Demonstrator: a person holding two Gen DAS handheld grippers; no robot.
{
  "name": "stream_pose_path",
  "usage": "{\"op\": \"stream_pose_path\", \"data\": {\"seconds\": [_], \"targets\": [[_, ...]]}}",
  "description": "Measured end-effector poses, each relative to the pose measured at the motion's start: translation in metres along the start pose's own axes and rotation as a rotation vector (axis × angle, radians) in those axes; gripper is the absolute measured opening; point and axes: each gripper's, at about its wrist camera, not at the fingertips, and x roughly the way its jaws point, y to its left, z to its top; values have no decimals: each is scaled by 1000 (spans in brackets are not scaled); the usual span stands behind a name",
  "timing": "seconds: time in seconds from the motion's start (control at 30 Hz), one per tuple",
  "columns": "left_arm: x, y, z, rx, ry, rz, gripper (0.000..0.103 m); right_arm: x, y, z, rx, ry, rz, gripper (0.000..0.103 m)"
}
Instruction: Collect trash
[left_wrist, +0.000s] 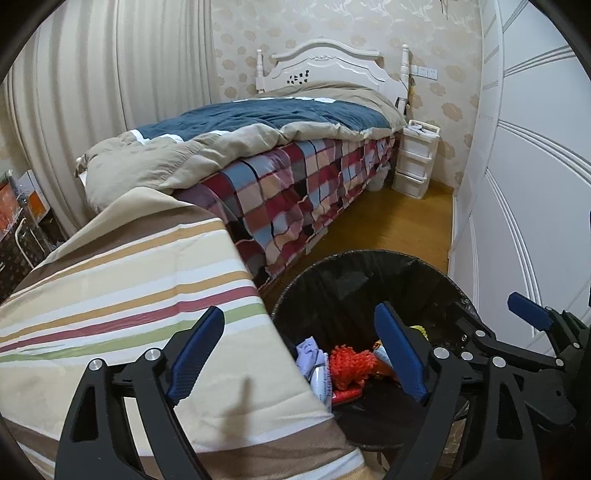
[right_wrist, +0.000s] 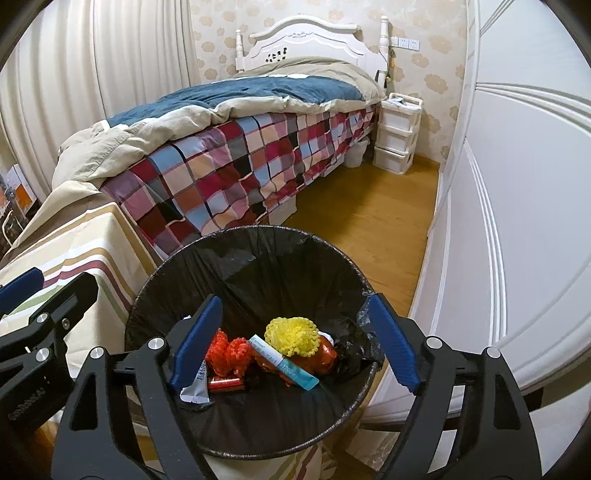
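Left gripper (left_wrist: 306, 354): hanging with its blue pads spread wide, nothing between them; it is pointing down over the near left rim of the bin, one pad over the striped cloth, the other over the bin's mouth.
Right gripper (right_wrist: 295, 347): also standing wide apart and gripping nothing, pointing down into the bin from above; its right pad is sitting just over the bin's right rim.
Trash bin (right_wrist: 155, 295): round, lined with a black bag, standing on the wooden floor between the striped cloth and the white wardrobe.
Trash inside: all lying at the bottom of the bin, bunched together. A yellow pom-pom (right_wrist: 291, 334) is resting on top of a shiny orange wrapper (right_wrist: 325, 356); an orange-red pom-pom (right_wrist: 225, 352) is lying just left of it; a white and teal packet (right_wrist: 284, 363) is slanting across between them; a crumpled white wrapper (right_wrist: 194, 395) is lying near the left pad.
Striped cloth (left_wrist: 129, 266): covering a flat surface left of the bin, its edge touching or nearly touching the bin.
Bed (right_wrist: 229, 162): standing beyond, under a checked blanket and blue-beige duvet.
Drawer unit (right_wrist: 397, 133): white, sitting beside the headboard.
Wardrobe (right_wrist: 517, 184): running along the right.
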Motion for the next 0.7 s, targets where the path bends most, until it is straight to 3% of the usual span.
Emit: {"op": "stream_pose_path", "data": {"seconds": [0.3, 0.7], "targets": [[-25, 21, -8, -40, -27, 41, 88, -28, 8, -3, -4, -51, -7, 94], [-64, 49, -26, -86, -53, 74, 91, -62, 16, -13, 2, -86, -3, 95]]}}
